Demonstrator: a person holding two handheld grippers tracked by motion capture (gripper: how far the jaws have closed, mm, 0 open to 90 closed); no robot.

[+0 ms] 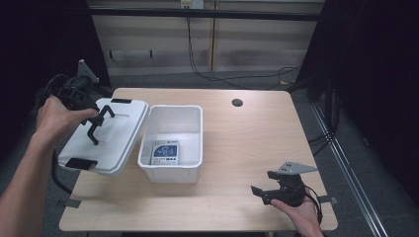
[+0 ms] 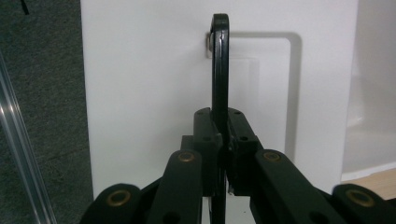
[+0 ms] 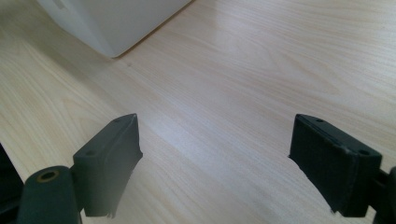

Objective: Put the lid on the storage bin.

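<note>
A white box lid (image 1: 111,136) hangs tilted at the table's left edge, its right side against the rim of an open white bin (image 1: 170,174). My left gripper (image 1: 99,116) is shut on the lid's black handle (image 1: 97,126). The left gripper view shows that handle (image 2: 220,70) edge-on, pinched in my left gripper (image 2: 223,135) in front of the lid (image 2: 149,93). A blue and white packet (image 1: 165,152) lies flat in the bin. My right gripper (image 1: 262,192) is open low over the table's front right, and my right gripper (image 3: 215,154) has only bare wood between its fingers.
The wooden table (image 1: 247,143) has a round cable hole (image 1: 237,102) at the back. Black latches (image 1: 81,163) sit on the lid's ends. A corner of the bin (image 3: 112,23) lies ahead of the right gripper. Cables (image 1: 232,76) trail on the floor behind the table.
</note>
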